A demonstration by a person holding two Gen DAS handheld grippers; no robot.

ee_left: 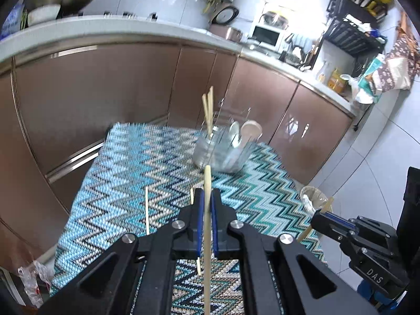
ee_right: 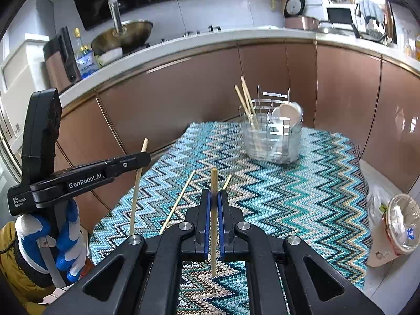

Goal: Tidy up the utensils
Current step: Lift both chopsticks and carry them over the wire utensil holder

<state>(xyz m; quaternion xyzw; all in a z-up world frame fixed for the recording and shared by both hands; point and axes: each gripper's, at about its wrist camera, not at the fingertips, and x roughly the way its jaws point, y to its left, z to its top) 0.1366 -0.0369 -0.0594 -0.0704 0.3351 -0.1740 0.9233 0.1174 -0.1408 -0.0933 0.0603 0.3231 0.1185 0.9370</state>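
Left gripper (ee_left: 207, 197): jaws closed to a narrow gap, clamping one chopstick (ee_left: 207, 210) between the blue pads; the stick runs lengthwise through the grip, its tip projecting ahead toward the holder. Seen from the right wrist view, the same left gripper (ee_right: 143, 157) carries its chopstick (ee_right: 136, 186) nearly upright, above the left edge of the mat.

Right gripper (ee_right: 214, 197): jaws likewise drawn in on a second chopstick (ee_right: 214, 210), held upright between the pads, both ends free. In the left wrist view the right gripper (ee_left: 319, 218) appears at the right, its stick (ee_left: 315, 220) slanting across the jaws.

Hand: a blue-and-white glove (ee_right: 65, 231) grips the left gripper's handle.

Utensil holder (ee_right: 273, 136): clear container with a wire frame, standing at the far end of the mat, well apart from both grippers; it holds upright chopsticks (ee_right: 245, 97) on its left side and pale spoons (ee_right: 287, 113) on its right.

Loose chopsticks (ee_right: 178, 202): two thin sticks lying flat on the mat, just ahead of the right gripper.

Mat (ee_right: 302, 197): blue zigzag weave covering the small table.

Surroundings: brown cabinet fronts (ee_right: 197, 86) behind the table; a lidded cup (ee_right: 401, 225) to the right of the mat.
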